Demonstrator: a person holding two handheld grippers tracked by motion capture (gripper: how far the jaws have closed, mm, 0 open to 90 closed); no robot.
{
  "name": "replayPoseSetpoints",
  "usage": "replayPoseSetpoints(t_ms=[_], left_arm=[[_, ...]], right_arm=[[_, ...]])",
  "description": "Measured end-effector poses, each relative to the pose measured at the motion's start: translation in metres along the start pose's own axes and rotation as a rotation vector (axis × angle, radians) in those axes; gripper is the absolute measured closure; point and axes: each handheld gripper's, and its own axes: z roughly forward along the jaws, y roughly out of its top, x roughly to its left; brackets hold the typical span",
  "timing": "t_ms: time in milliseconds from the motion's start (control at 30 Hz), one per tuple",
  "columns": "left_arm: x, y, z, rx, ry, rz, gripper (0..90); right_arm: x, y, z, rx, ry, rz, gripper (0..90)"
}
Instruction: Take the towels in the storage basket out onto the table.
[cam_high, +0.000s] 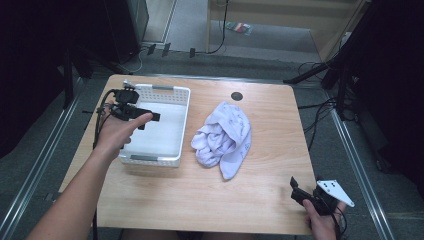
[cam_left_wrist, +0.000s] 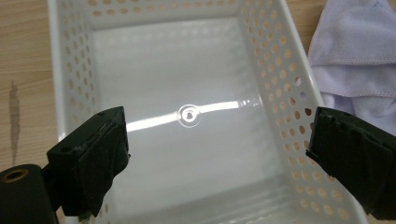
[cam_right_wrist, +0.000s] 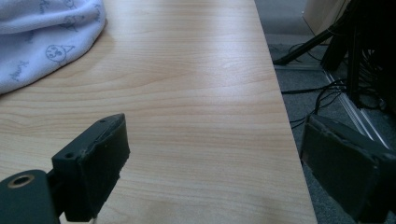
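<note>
White perforated plastic basket (cam_high: 165, 95) sits at the table's (cam_high: 260, 190) far left, nothing inside. The left gripper (cam_high: 142, 116) hovers over it, jaws wide apart. A pale lilac cloth (cam_high: 225, 137) lies crumpled just right of the basket, seemingly not touching it. The right gripper (cam_high: 300, 192) waits at the near right corner, jaws apart, holding nothing.

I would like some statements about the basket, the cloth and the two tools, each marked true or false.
1. The white perforated basket has nothing in it. True.
2. The pale lilac cloth lies inside the basket. False: it lies crumpled on the wooden table, to the right of the basket.
3. The left tool is over the basket, jaws apart. True.
4. The right tool grips the cloth. False: it is open near the table's front right corner, apart from the cloth.
</note>
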Motion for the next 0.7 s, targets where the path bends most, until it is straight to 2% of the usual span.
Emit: replayPoseSetpoints(t_ms=[133, 367, 467, 567, 700], left_arm=[[0.014, -0.01, -0.009, -0.006, 0.008, -0.008, 5.2], [0.039, -0.037, -0.021, -0.055, 0.013, -0.038, 5.2], [0.048, -0.05, -0.025, -0.075, 0.023, -0.042, 5.2], [0.057, -0.068, -0.033, -0.119, 0.032, -0.053, 5.2], [0.066, -0.094, -0.038, -0.163, 0.021, -0.062, 5.2]], right_arm=[[0.0, 0.0, 0.0, 0.0, -0.001, 0.0, 8.3], [0.0, 0.0, 0.0, -0.001, -0.003, 0.0, 8.3], [0.0, 0.0, 0.0, -0.002, -0.004, 0.001, 8.3], [0.0, 0.0, 0.0, -0.003, -0.006, 0.002, 8.4], [0.0, 0.0, 0.0, -0.003, -0.008, 0.002, 8.4]])
